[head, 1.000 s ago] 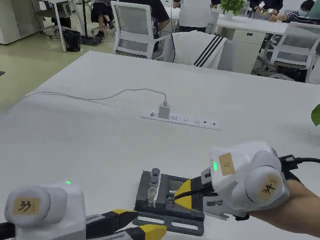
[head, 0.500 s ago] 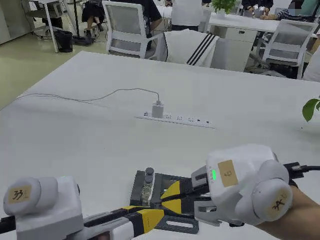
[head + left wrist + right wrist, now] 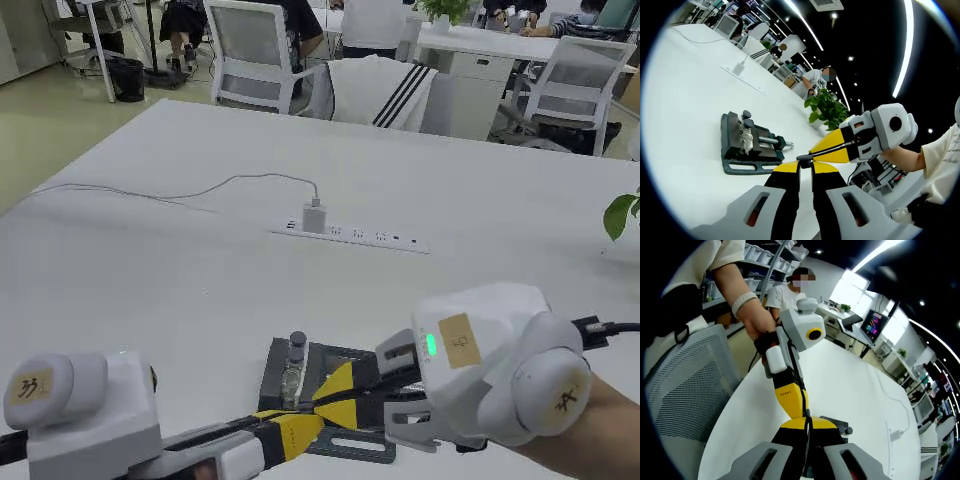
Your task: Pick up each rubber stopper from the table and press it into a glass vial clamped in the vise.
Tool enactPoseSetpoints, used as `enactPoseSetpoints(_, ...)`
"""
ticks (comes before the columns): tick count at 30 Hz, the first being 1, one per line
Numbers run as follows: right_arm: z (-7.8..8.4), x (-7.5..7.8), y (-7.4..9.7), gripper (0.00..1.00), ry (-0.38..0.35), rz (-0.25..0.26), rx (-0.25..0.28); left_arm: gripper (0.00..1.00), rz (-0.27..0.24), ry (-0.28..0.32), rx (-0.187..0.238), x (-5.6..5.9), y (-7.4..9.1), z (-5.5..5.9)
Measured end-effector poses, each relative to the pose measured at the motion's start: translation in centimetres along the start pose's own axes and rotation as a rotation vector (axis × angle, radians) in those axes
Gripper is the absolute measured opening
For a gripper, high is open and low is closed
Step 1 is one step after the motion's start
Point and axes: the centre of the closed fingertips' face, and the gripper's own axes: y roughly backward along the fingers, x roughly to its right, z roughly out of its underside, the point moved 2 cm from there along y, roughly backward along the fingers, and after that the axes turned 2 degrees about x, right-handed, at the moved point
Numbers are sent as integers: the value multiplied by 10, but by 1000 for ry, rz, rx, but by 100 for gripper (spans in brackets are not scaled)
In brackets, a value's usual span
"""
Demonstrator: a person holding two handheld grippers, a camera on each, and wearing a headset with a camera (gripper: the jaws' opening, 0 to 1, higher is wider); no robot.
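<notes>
Rubber stopper (image 3: 804, 158): small dark piece, pinched at the very tips of the left gripper (image 3: 805, 162). It's held up off the tabletop (image 3: 150, 270), just on the person's side of the vise (image 3: 740, 161). Left jaws are drawn in to a narrow gap w/ the stopper between the tips.

The right gripper (image 3: 807, 421) comes in from the opp. side, its tip meeting the left's nose to nose at the stopper. Its jaws are closed to a thin slit and nothing shows between them. Can't tell if it actually touches the stopper.

The vise sits close to the near edge of the tabletop, roughly mid-width. Clear glass vials (image 3: 746, 137) are clamped upright in it, and two already have dark stoppers (image 3: 746, 114) on top, one behind the other.

Further in, approx. the middle of the tabletop, lies a white power strip (image 3: 350, 238) w/ a charger (image 3: 314, 217) plugged in. Its cable (image 3: 180, 195) trails off toward the left edge.

Past the far edge are white office chairs (image 3: 255, 55), more desks, and people seated. There's a leafy plant (image 3: 827, 107) off the right side.
</notes>
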Motion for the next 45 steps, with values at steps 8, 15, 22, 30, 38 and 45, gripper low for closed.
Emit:
enactPoseSetpoints(8,0,-3,0,0,8,-11,-4,4,-1,-6,-9,0,1,3)
enactPoseSetpoints(15,0,-4,-2,0,0,-21,-10,4,-2,-26,-20,-1,2,4)
enactPoseSetpoints(22,8,2,4,9,-13,-3,-35,4,-19,-86,-65,-4,7,10)
enactPoseSetpoints(30,16,-3,11,28,-112,-49,-50,4,-32,-165,-110,-8,11,13)
enactPoseSetpoints(38,17,-20,13,32,-231,-160,-41,4,-4,-340,-206,-4,12,19)
enactPoseSetpoints(45,14,-27,13,32,-271,-209,-27,4,43,-530,-313,4,10,29)
